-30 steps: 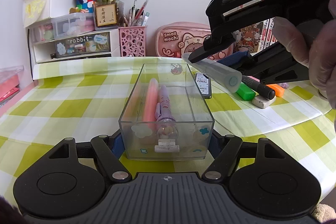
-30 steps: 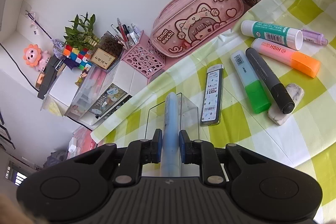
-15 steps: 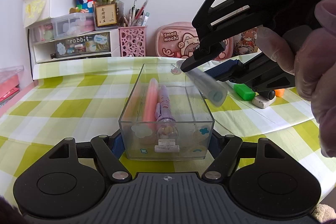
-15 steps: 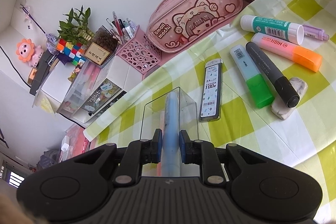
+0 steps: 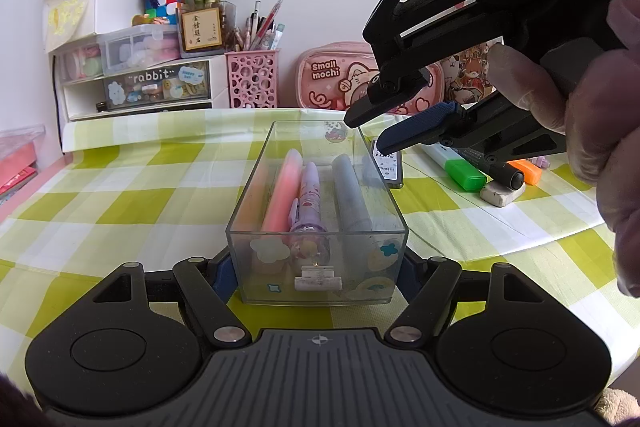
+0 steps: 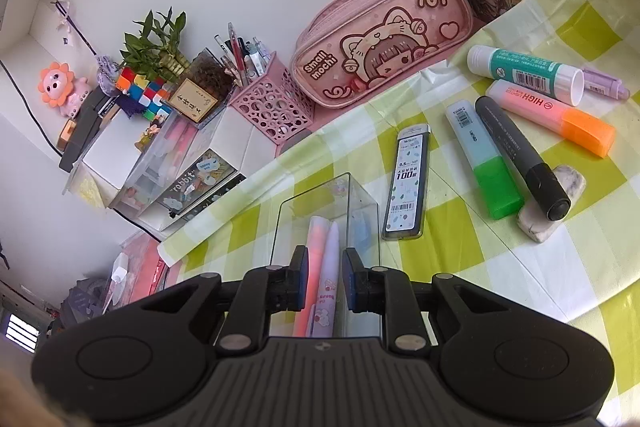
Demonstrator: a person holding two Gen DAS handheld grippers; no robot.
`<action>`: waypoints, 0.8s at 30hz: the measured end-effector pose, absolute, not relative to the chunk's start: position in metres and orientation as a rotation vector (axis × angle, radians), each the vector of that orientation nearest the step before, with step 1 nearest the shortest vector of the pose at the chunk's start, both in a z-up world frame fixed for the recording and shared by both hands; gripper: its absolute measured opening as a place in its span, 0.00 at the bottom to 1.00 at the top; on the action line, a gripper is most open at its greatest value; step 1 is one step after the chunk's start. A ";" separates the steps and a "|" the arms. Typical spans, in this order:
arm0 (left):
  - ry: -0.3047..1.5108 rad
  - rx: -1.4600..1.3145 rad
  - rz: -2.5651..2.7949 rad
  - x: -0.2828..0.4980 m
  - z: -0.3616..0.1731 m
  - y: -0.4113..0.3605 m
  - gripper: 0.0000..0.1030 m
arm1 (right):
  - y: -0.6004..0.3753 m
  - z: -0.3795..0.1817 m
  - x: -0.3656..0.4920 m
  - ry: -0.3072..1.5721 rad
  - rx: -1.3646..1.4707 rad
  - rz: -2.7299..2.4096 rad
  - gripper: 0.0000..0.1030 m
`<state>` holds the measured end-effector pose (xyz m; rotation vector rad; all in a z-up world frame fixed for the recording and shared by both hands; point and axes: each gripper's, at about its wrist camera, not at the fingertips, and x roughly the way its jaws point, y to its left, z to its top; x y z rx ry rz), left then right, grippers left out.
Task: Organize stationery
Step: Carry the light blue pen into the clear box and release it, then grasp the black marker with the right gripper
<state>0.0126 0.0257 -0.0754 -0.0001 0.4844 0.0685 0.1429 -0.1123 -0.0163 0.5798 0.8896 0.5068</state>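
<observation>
A clear plastic box [image 5: 384, 267] stands on the green-checked tablecloth, with my left gripper [image 5: 318, 269] shut on its near end, one pad on each side wall. Inside lie a pink pen [image 5: 280, 191], a purple pen [image 5: 310, 195] and a blue-grey pen [image 5: 352, 195] side by side. My right gripper [image 5: 366, 135] hovers above the box's far right end, open and empty. In the right wrist view the right gripper [image 6: 325, 267] looks down into the box [image 6: 320, 203], with the blue-grey pen [image 6: 362, 227] along its right wall.
Right of the box lie a lead refill case [image 6: 406, 183], green highlighter [image 6: 484, 171], black marker [image 6: 520, 157], orange highlighter [image 6: 556, 113], glue stick [image 6: 524, 73] and eraser [image 6: 552, 203]. A pink pencil case [image 6: 380, 39] and pen holder [image 6: 272, 103] stand behind.
The blue-grey pen has left my right gripper and now lies in the box beside the purple pen. The right jaws have parted. My left gripper has not moved.
</observation>
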 end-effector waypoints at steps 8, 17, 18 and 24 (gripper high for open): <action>0.483 0.004 0.069 0.013 -0.075 0.025 0.71 | -0.140 -0.003 0.138 0.809 0.559 0.479 0.62; 0.480 0.000 0.070 0.014 -0.075 0.025 0.71 | -0.170 -0.010 0.137 0.789 0.553 0.408 0.74; 0.480 0.000 0.070 0.014 -0.075 0.025 0.71 | -0.172 -0.012 0.138 0.787 0.547 0.397 0.75; 0.478 -0.004 0.075 0.013 -0.075 0.026 0.70 | -0.188 -0.022 0.144 0.781 0.515 0.342 0.76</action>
